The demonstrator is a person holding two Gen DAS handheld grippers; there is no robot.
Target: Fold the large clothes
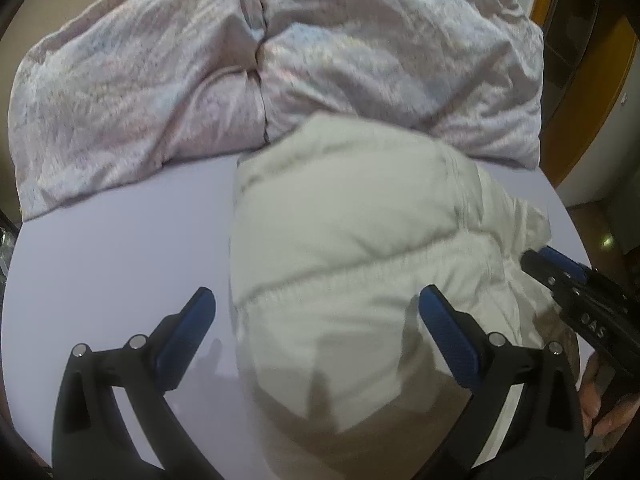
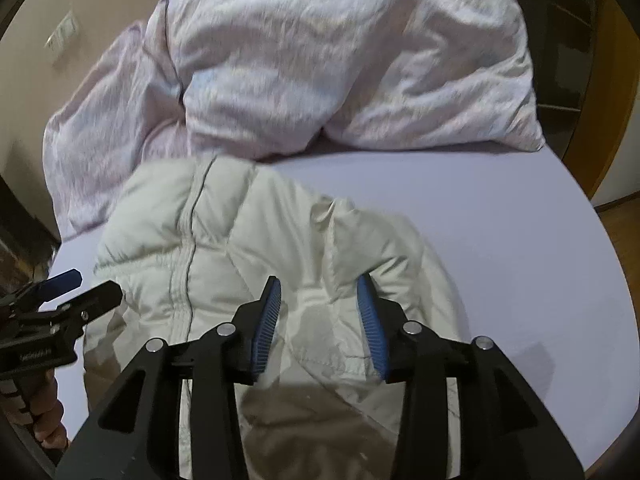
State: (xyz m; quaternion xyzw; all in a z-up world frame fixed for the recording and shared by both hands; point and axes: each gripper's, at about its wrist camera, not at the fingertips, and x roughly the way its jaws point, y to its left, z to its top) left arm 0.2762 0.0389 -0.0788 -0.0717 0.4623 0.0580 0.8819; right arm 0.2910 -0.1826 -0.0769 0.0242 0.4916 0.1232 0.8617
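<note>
Both grippers sit nearest the lenses, black frames with blue ribbed pads. Left gripper (image 1: 316, 300): jaws spread wide, holding nothing, one finger over the bare sheet and the other over the jacket's near part. Right gripper (image 2: 319, 288): jaws apart at a moderate width, both pads (image 2: 266, 322) lying against the jacket fabric, a raised pucker of cloth between them; whether the fabric is actually pinched cannot be told.

Bed (image 2: 500, 240): covered by a smooth lilac sheet, largest item in view, bearing everything else.

Duvet (image 1: 160, 72): pale pink, heavily crumpled, bunched along the far side of the bed, a dark seam running down its middle fold.

Jacket (image 2: 248, 240): off-white, quilted and puffy, lying on the sheet on the near side, its far edge touching or just overlapping the duvet. A stitched seam with dark piping runs lengthwise. Its near part falls in the grippers' shadow.

Wooden frame (image 1: 608, 92): orange-brown, at the right edge beyond the bed.

Wall switch (image 2: 62, 36): pale plate on the beige wall, upper left.
</note>
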